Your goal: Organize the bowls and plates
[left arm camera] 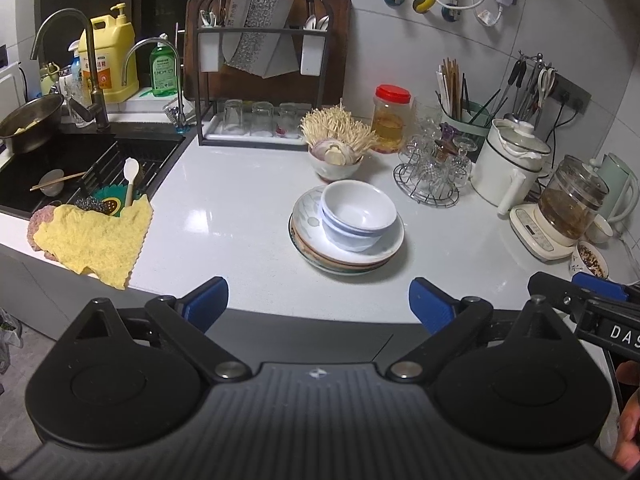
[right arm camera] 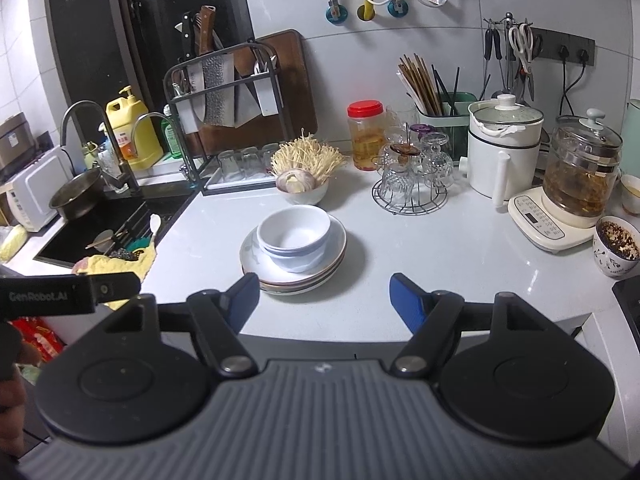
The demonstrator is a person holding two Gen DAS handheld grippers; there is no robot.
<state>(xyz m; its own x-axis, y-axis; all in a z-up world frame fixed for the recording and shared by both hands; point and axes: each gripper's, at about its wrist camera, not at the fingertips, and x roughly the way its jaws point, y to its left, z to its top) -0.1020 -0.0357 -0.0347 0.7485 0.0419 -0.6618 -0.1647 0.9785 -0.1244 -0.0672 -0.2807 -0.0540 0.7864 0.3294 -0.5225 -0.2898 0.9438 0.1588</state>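
Both claws wide and empty, left claw (left arm camera: 318, 300) and right claw (right arm camera: 324, 298) just short of the plates (right arm camera: 294, 276) stacked flat mid-desk (right arm camera: 440, 264), bowls (right arm camera: 294, 238) nested upright on top.

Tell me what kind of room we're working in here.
A home kitchen, most likely: a sink with a faucet, a knife rack against the wall, and stacked plates with bowls on the white countertop.
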